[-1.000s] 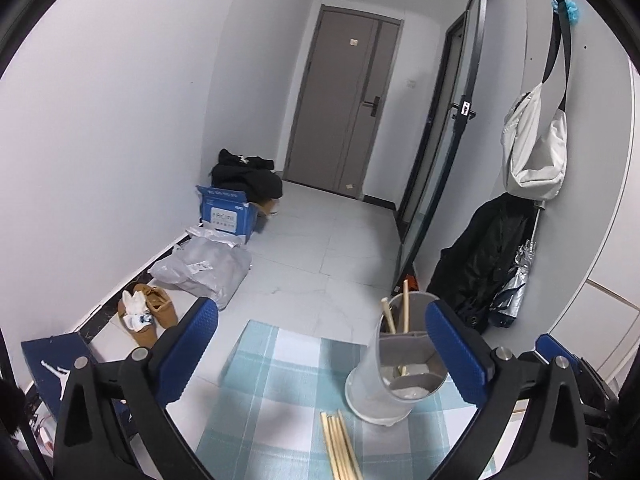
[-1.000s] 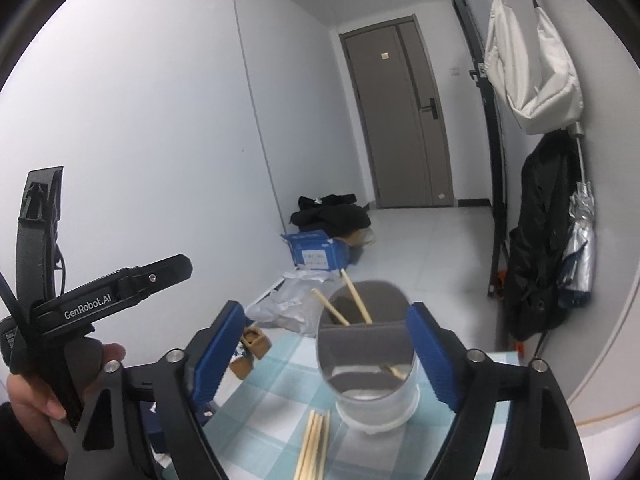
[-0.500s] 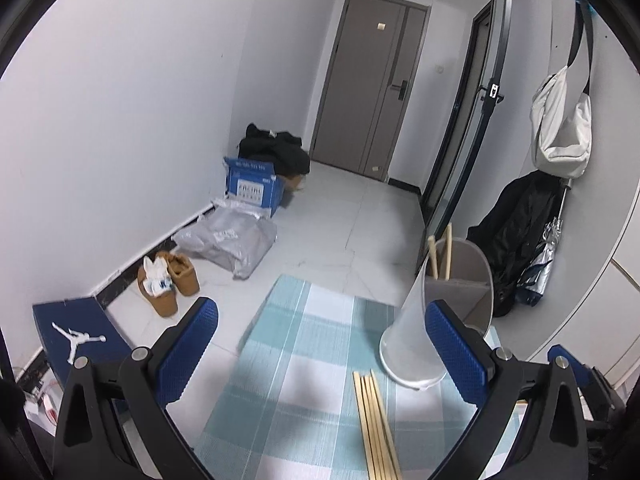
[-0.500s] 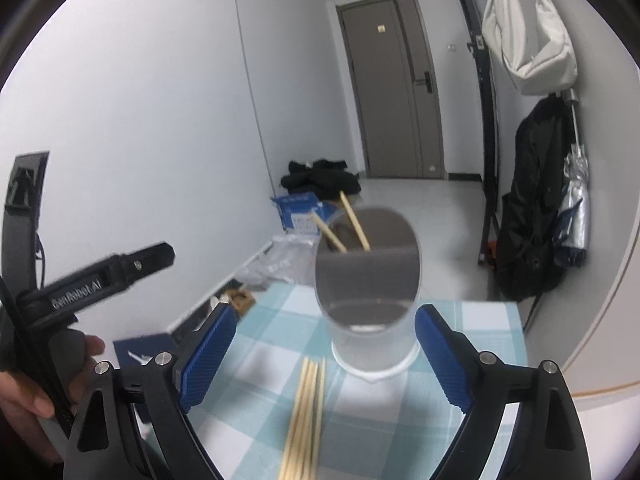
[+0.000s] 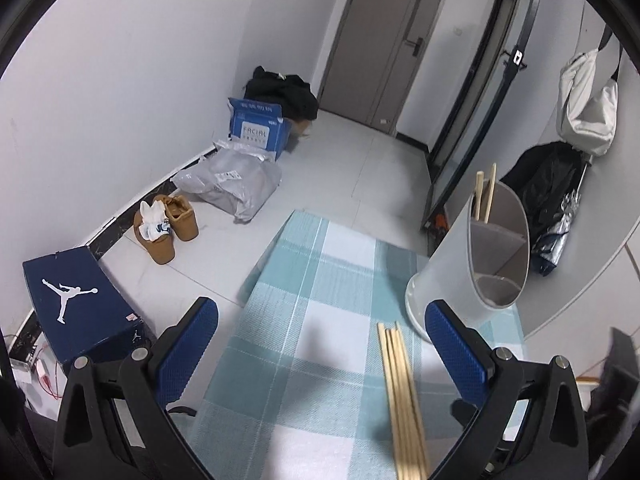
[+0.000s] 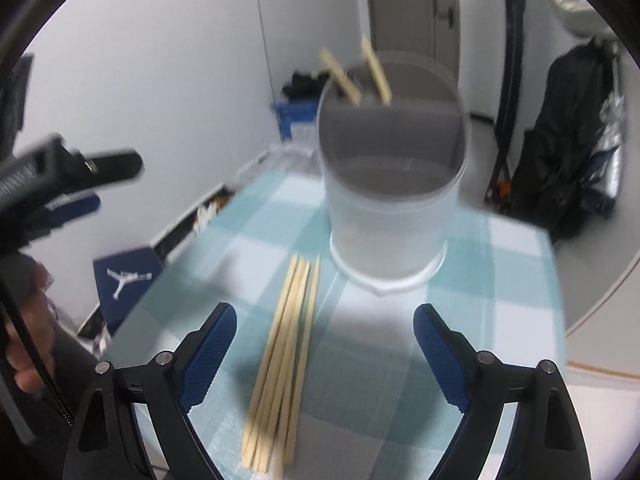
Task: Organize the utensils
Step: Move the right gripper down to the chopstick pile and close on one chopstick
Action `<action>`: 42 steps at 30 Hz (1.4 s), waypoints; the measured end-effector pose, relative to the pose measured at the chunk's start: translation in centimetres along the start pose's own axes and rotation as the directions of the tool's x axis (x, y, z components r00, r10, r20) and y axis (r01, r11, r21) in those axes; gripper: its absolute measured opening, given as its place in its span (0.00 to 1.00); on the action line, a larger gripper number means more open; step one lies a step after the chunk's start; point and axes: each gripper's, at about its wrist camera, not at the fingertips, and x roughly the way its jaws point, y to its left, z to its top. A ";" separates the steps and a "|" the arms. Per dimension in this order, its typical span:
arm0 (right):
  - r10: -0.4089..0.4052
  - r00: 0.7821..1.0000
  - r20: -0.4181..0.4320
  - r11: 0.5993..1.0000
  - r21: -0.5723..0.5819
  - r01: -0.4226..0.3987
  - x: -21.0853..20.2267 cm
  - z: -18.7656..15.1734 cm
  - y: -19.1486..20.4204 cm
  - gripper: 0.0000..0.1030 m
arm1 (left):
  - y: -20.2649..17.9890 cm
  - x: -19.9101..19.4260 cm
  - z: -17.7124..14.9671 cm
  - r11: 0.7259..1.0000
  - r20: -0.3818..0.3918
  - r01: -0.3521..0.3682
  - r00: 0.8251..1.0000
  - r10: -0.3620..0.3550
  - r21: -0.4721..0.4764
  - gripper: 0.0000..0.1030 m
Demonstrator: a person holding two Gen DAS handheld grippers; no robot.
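Note:
A bundle of wooden chopsticks [image 6: 284,364] lies on the checked tablecloth [image 6: 496,280]; it also shows in the left wrist view [image 5: 402,396]. Behind it stands a translucent white divided holder [image 6: 390,200] with two chopsticks [image 6: 376,70] upright in its back compartment; the holder also shows in the left wrist view [image 5: 476,256]. My right gripper [image 6: 324,344] is open and empty, above the loose bundle's near end. My left gripper [image 5: 322,344] is open and empty, over the cloth to the left of the bundle. It shows at the left of the right wrist view [image 6: 72,184].
The table ends at the cloth's far edge [image 5: 304,216]. On the floor to the left lie a navy shoebox [image 5: 76,312], tan shoes [image 5: 168,224], a grey plastic bag [image 5: 232,180] and a blue carton [image 5: 258,130]. A black coat [image 5: 548,176] hangs at the right.
Both grippers have tilted downward and drawn back toward the table. The loose chopsticks now sit lower and larger in both views. The right view is blurred by motion. Both grippers stay open.

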 end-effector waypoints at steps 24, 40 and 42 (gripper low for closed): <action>-0.071 0.971 -0.228 0.995 -0.088 0.052 6.8 -1.8 1.9 0.04 | 2.8 1.0 0.8 0.994 -0.049 -0.068 0.997 0.064 -0.087 0.99; -0.033 0.880 -0.474 0.989 -0.144 -0.041 2.3 -5.1 -1.2 0.05 | 2.4 2.3 1.0 0.984 -0.103 0.020 0.994 -0.039 -0.180 0.99; -0.018 0.887 -0.461 0.991 -0.128 -0.047 2.9 -4.6 -1.4 0.07 | 2.2 2.5 0.9 0.985 -0.113 0.012 0.993 -0.032 -0.171 0.99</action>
